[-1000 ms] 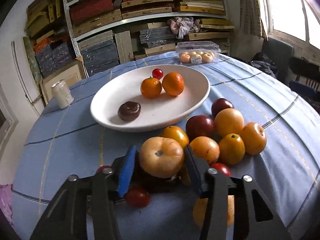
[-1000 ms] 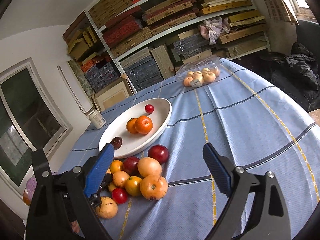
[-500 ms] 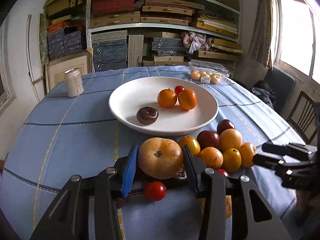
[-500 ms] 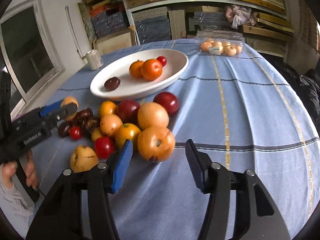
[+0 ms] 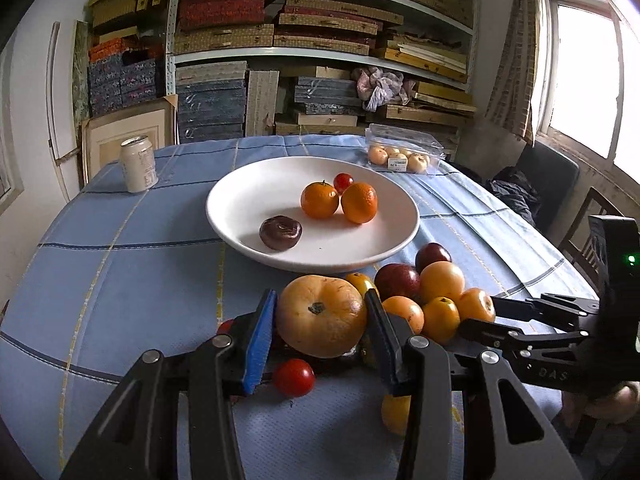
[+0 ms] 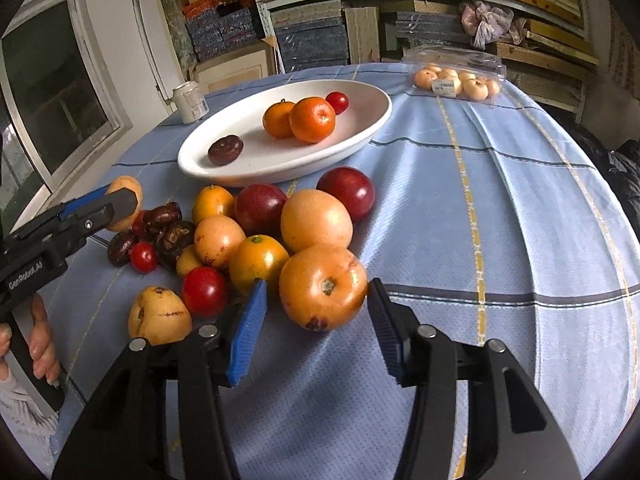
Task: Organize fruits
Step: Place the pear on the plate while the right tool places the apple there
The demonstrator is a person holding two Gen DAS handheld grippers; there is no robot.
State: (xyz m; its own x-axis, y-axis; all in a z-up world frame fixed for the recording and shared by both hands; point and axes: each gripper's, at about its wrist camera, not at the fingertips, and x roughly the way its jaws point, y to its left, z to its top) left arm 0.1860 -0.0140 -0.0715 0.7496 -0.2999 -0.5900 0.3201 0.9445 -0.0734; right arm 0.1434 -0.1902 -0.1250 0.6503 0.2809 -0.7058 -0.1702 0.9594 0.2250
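Blue pads of the left gripper (image 5: 320, 332) clamp a yellow-orange persimmon-like fruit (image 5: 322, 314), lifted just above the heap of loose fruit (image 6: 256, 232) on the blue checked tablecloth (image 6: 500, 208). The right gripper (image 6: 316, 320) has just been closing; its jaws flank another orange fruit (image 6: 323, 286) at the heap's near edge, the pads close beside it but not clearly pressing. Behind the heap, the white oval plate (image 5: 240, 196) carries two tangerines (image 5: 340, 200), a cherry tomato (image 5: 343, 181) and one dark brown fruit (image 5: 280, 232).

A home storeroom: shelves (image 5: 328, 52) at twelve o'clock packed with flat boxes, behind a cloth-covered table (image 5: 132, 264).
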